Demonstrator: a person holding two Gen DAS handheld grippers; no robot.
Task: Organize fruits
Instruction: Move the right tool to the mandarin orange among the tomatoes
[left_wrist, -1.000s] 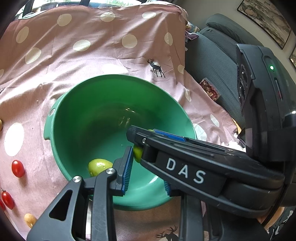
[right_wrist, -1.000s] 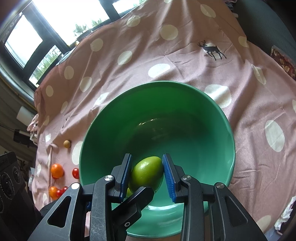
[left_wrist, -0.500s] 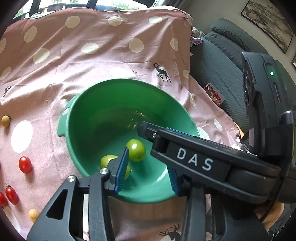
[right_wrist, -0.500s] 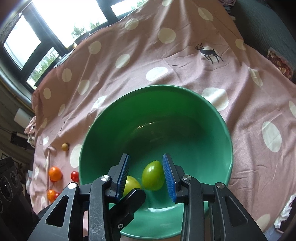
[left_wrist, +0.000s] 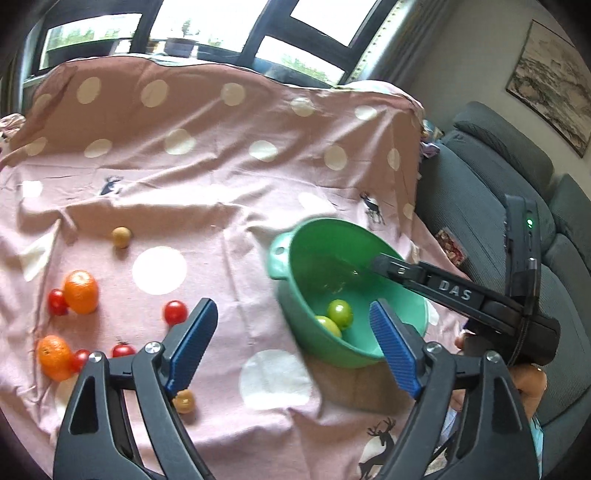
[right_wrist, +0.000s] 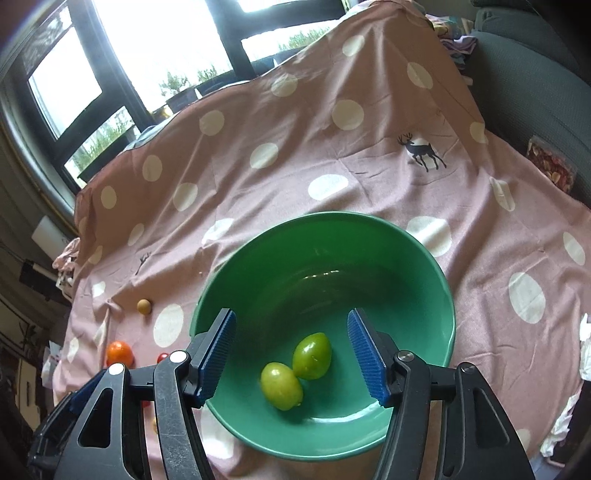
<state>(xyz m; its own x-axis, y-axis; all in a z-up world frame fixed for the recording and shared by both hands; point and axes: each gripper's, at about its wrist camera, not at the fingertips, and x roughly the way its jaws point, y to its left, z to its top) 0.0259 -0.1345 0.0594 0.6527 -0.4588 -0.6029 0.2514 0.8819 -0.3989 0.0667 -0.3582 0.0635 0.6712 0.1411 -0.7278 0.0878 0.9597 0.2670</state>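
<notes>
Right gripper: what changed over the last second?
The right gripper let go of a green fruit, opened wide and backed up. The fruit now lies in the green bowl, touching the other green fruit. The bowl stayed put.

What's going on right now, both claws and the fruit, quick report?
Left gripper open, empty, over the cloth. Right gripper open, empty, above the green bowl. Two green fruits touching inside the bowl. Oranges and tomatoes wait outside; nothing blocking them.
</notes>
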